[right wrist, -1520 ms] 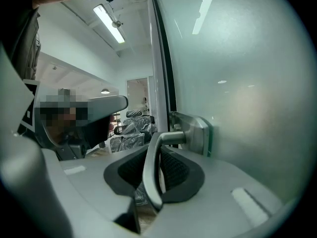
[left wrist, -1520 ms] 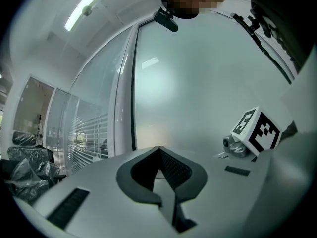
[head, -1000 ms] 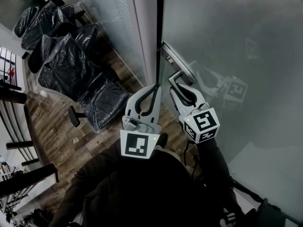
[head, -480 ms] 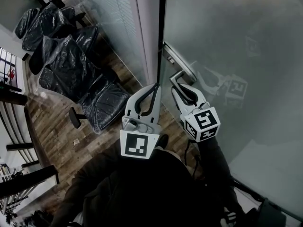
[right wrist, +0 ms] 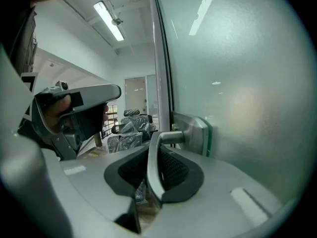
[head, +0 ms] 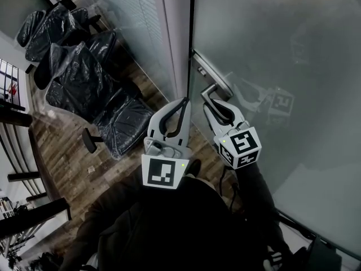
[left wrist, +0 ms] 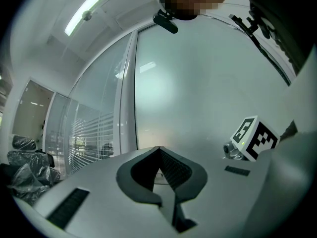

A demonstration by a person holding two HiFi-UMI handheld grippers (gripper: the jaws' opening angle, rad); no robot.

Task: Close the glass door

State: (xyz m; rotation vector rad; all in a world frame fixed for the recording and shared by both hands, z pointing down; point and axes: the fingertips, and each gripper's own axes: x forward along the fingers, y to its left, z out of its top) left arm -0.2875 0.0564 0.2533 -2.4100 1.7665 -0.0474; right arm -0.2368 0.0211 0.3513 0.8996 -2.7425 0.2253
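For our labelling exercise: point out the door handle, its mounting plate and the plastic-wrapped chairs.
door handle (right wrist: 153, 165), right gripper view, on the lever.
mounting plate (right wrist: 194, 130), right gripper view, on its flat face.
plastic-wrapped chairs (head: 79, 86), head view, on one wrapped backrest.

Hand-held grippers: two, the left hand-held gripper (head: 184, 101) and the right hand-held gripper (head: 212, 98).
Marker cubes: two, one per gripper, listed as left marker cube (head: 164, 173) and right marker cube (head: 241, 145).
Glass door (head: 276, 66): one.
Door handle (right wrist: 156, 150): one lever, on one metal plate (right wrist: 194, 133).
Glass partition (head: 132, 33): one.
Chairs wrapped in black plastic (head: 79, 86): at least four, clustered; the wrappings overlap, so the exact number cannot be told.
Ceiling strip lamp (left wrist: 88, 9): one in each gripper view; whether these are the same lamp cannot be told.
Person (head: 180, 224): one.
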